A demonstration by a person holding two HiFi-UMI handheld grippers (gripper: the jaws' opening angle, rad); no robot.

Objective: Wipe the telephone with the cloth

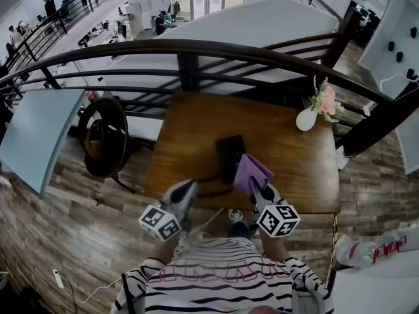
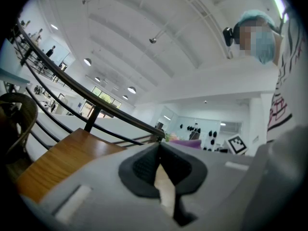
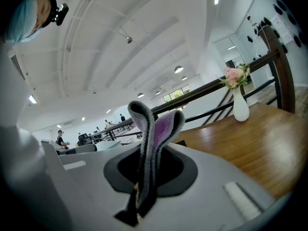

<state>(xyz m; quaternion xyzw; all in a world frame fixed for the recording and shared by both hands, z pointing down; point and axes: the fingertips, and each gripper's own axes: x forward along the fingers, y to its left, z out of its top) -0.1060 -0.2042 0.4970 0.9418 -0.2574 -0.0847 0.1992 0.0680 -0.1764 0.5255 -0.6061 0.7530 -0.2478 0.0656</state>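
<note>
My right gripper (image 1: 260, 190) is clamped on the purple cloth (image 1: 253, 173), which sits against the phone's (image 1: 230, 153) near right side. The phone lies flat mid-table (image 1: 190, 129), long side running away from me toward the railing (image 1: 196, 47). My left gripper (image 1: 188, 187) is pinched shut, empty. The white vase (image 1: 306, 119) holds pink flowers (image 1: 325, 101).

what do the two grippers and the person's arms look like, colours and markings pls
The left tongs and right tongs are pale grey and taper to a wedge. In the left gripper view the dark textured pads sit in a rounded recess. Each gripper carries a white cube printed with black square markers. The person wears a long-sleeved striped top in black and white.
</note>
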